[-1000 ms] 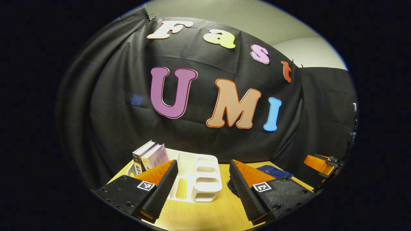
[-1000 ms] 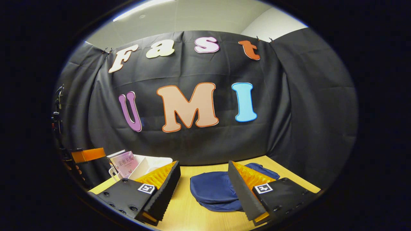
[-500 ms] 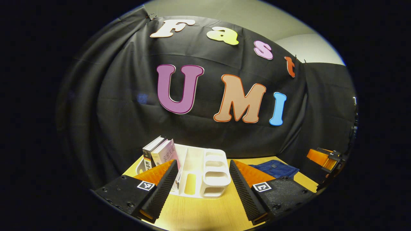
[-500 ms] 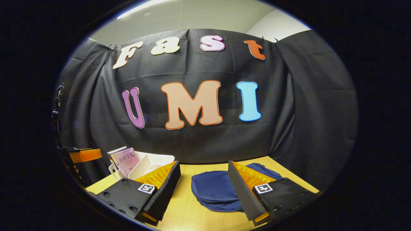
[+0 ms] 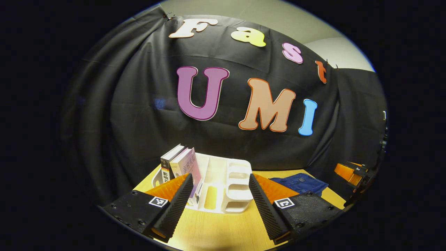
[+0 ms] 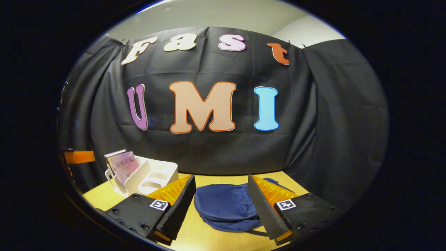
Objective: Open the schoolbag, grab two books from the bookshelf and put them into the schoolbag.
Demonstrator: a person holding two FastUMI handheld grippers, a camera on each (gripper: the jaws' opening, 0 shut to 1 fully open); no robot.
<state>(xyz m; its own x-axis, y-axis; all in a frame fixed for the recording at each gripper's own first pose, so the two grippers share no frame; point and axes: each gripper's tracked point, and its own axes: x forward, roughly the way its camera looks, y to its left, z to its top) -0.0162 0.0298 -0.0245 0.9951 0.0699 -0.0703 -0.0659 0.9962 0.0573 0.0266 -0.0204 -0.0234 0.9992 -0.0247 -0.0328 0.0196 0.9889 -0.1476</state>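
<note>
— While I hold both tools above the pale wooden table (image 5: 216,230), what do you see ahead of the left gripper (image 5: 217,181)?

— From my remote seat, the left gripper view shows its fingers spread wide with nothing between them. Beyond them stands the white plastic bookshelf with open compartments (image 5: 228,181), and two upright books (image 5: 181,164) lean together at its left end. The nearer book has a pale pink cover, the one behind it a white cover with a dark spine.

— And the schoolbag?

— The dark blue fabric schoolbag (image 5: 301,182) lies flat on the table to the right of the bookshelf, apart from it. In the right gripper view it sits just ahead of the right gripper (image 6: 221,183), partly between its two fingers, though neither finger touches it.

— Is the right gripper gripping anything?

— No, I see its jaws wide apart and empty. I cannot tell whether the bag's opening is zipped. In the left gripper view, the right gripper appears far off at the right edge.
</note>
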